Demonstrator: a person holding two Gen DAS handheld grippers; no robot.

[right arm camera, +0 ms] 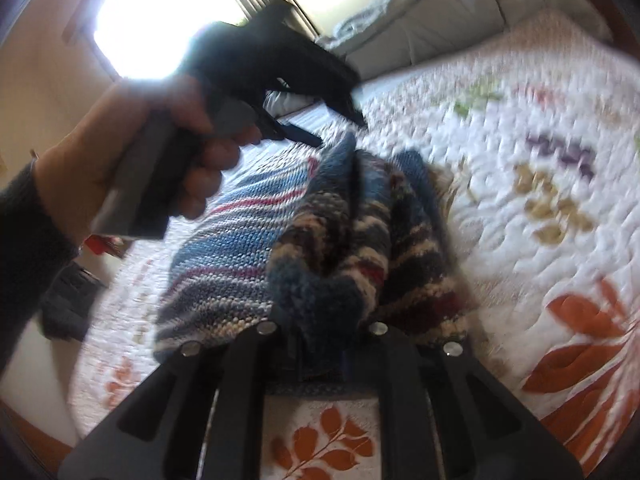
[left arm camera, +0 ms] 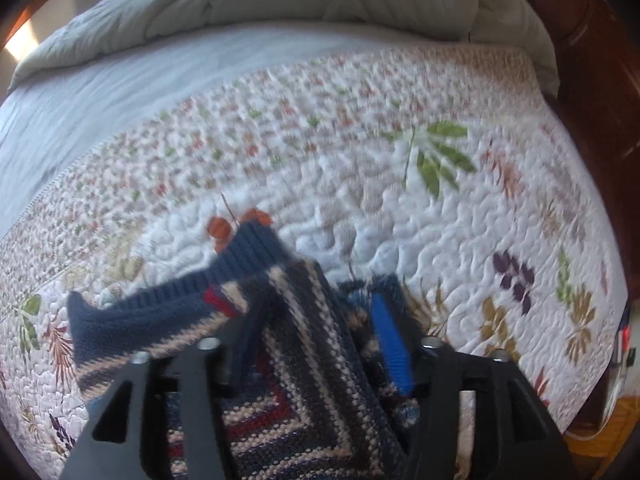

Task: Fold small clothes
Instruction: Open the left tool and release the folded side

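The striped knitted sweater (right arm camera: pixel 248 240) lies bunched mid-bed on the floral quilt (left arm camera: pixel 440 220). Right claw (right arm camera: pixel 320 344) is clamped on a fold; left claw (left arm camera: pixel 316 320) stands wide, fabric loose between. Mid-fold, it seems; next, lay the held fold flat.

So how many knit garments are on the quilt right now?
1: a striped knit sweater bunched mid-quilt, its edge pinched in the right gripper. Its folds could hide another.

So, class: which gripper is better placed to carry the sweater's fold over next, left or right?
Probably the right. The right gripper is shut on a bunched fold of the sweater, ready to carry it. The left gripper stands open, so it would have to grip again first.
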